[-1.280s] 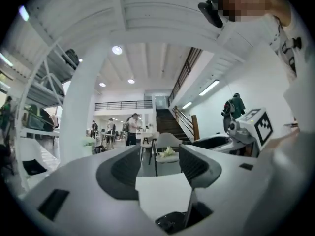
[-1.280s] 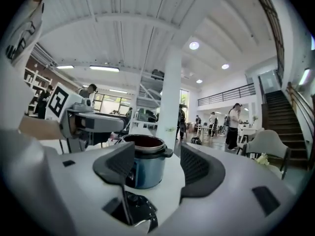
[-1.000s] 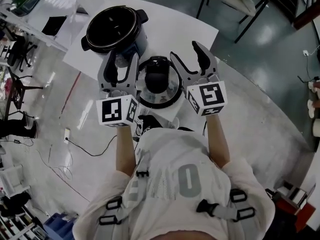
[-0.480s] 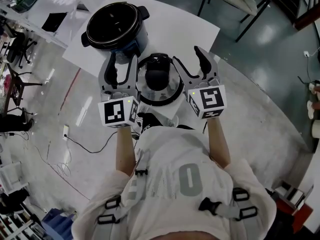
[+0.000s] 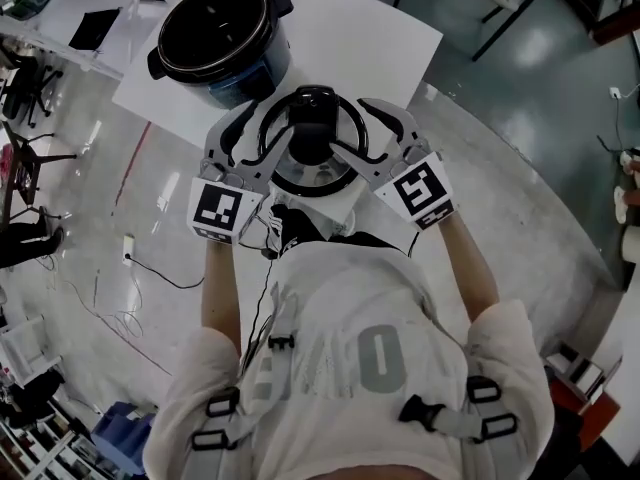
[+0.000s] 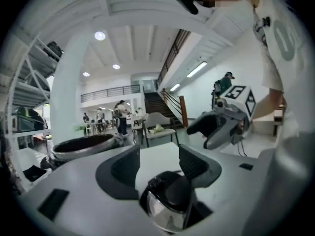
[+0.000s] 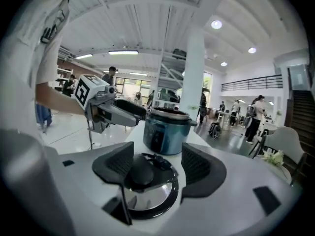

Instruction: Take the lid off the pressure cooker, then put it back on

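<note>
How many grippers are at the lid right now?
2. The left gripper is at the left side of the lid, the right gripper at its right side. Both have their jaws apart, with nothing clamped. None hidden.

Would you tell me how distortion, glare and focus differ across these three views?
Head view: even light, sharp, edges slightly curved. Left gripper view: strong fisheye, dark corners, the close lid soft, ceiling lamps glare. Right gripper view: same fisheye, the lid's glass reflects light, the pressure cooker behind is sharp.
</note>
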A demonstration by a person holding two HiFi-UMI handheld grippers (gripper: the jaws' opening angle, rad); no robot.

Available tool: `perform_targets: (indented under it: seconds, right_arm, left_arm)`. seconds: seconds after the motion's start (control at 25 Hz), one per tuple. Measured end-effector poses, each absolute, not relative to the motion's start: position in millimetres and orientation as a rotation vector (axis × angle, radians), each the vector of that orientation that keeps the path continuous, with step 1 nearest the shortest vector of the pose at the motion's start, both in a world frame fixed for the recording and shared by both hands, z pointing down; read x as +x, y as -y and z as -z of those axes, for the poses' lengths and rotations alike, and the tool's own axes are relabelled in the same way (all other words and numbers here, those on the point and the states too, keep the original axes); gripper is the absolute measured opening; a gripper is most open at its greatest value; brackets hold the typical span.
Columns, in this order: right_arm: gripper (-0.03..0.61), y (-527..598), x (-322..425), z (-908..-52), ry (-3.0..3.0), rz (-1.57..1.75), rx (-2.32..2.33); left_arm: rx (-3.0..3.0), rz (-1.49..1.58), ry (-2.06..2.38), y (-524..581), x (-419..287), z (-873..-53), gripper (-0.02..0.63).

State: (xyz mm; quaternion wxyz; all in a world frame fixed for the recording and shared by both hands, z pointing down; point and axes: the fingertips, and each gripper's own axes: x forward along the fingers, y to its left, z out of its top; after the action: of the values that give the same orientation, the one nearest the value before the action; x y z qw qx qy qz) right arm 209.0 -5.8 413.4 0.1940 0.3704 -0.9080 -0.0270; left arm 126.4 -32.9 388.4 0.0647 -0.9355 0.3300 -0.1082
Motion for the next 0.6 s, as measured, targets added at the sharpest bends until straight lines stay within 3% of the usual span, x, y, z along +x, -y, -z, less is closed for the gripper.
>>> perform_targets:
  seconds: [0.28, 0.6]
  right_arm:
    - [0.301, -2.5, 194.2, -491.7, 2.490, -0.032, 0.767]
    - [0.297, 7.2, 189.8, -550.7, 2.432, -0.169, 0.694]
  left_arm:
    - [-2.986, 0.651, -0.775, 17.2, 138.7, -492.8, 0.242]
    - [-3.076, 0.775, -0.702, 21.5, 133.3, -546.5, 0.242]
